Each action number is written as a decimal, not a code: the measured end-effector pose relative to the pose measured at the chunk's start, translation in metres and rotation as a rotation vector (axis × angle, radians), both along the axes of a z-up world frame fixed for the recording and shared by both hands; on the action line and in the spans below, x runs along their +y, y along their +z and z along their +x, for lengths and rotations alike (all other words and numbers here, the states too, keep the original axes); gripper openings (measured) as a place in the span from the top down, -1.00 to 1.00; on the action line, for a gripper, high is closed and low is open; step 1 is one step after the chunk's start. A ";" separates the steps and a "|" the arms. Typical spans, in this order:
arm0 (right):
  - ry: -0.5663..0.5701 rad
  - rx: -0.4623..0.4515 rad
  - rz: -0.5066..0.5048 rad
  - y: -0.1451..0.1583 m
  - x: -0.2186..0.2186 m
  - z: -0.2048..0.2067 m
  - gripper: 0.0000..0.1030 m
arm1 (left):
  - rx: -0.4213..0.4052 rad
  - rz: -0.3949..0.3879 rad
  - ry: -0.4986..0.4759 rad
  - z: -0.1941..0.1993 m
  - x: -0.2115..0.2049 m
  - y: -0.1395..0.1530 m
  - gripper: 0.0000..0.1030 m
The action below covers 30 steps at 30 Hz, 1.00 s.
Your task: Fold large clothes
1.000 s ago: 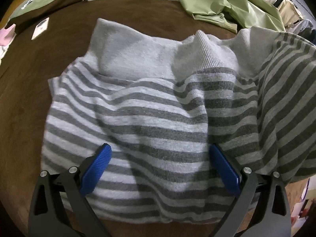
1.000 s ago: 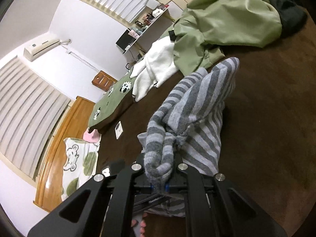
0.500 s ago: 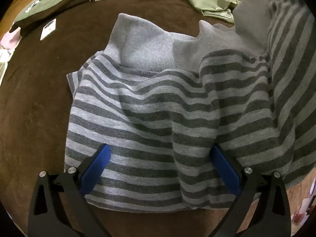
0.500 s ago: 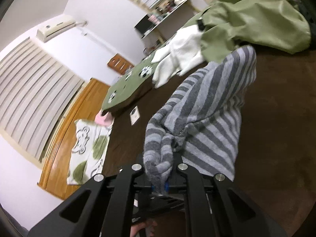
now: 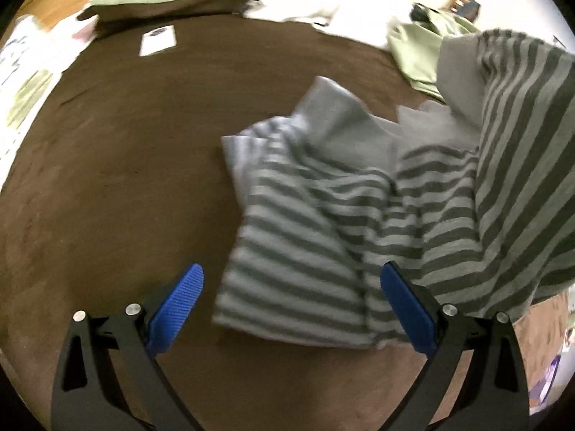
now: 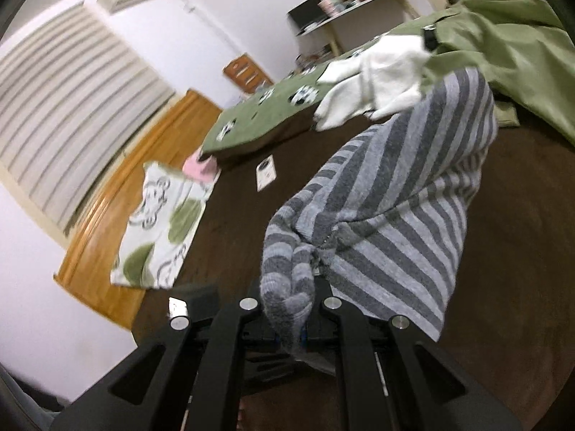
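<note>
Grey-striped knit fills both my views: the sweater [image 5: 323, 237] lies partly folded on the brown bed [image 5: 125, 165], its plain grey band toward the far side. My left claw [image 5: 291, 294] hangs above it with the blue pads spread wide and nothing between them; the left pad is over bare brown cover, the right pad over the sweater's near right part. One side of the sweater rises off the bed at the right edge of this view, lifted into the air.

From my right wrist I see why: the right claw [image 6: 287, 327] is clamped tight on a bunched fold of the sweater [image 6: 395, 215], which drapes from the jaws back down to the bed.

Beyond it lie a green jacket [image 6: 503, 46], a white garment [image 6: 373, 86] and a green panda pillow [image 6: 258, 122]. A small white card [image 6: 266, 176] sits on the cover between pillow and sweater. The picture is blurred.
</note>
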State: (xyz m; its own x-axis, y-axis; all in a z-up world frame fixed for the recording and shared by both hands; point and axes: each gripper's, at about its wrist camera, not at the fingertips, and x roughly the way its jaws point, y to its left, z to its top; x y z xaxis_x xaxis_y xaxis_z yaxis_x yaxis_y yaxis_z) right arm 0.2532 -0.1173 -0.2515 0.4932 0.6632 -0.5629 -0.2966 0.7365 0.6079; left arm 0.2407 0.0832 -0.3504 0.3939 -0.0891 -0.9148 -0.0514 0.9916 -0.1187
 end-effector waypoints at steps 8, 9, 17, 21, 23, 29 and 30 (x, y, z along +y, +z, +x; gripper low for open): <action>0.119 0.081 -0.086 -0.034 0.060 0.003 0.85 | 0.019 0.058 0.139 -0.031 0.061 0.007 -0.88; 0.127 0.097 -0.098 -0.041 0.066 0.002 0.85 | 0.023 0.054 0.164 -0.037 0.070 0.007 -0.88; 0.206 0.209 -0.176 -0.097 0.116 0.004 0.85 | 0.066 0.062 0.259 -0.060 0.109 -0.009 -0.88; 0.248 0.234 -0.259 -0.119 0.144 0.000 0.85 | 0.090 0.050 0.309 -0.073 0.126 -0.020 -0.87; 0.248 0.248 -0.286 -0.129 0.152 -0.002 0.85 | 0.100 0.051 0.323 -0.077 0.131 -0.024 -0.87; 0.235 0.283 -0.314 -0.145 0.156 -0.003 0.85 | 0.105 0.050 0.370 -0.085 0.146 -0.029 -0.87; 0.234 0.282 -0.319 -0.146 0.158 -0.003 0.85 | 0.102 0.048 0.381 -0.086 0.148 -0.029 -0.87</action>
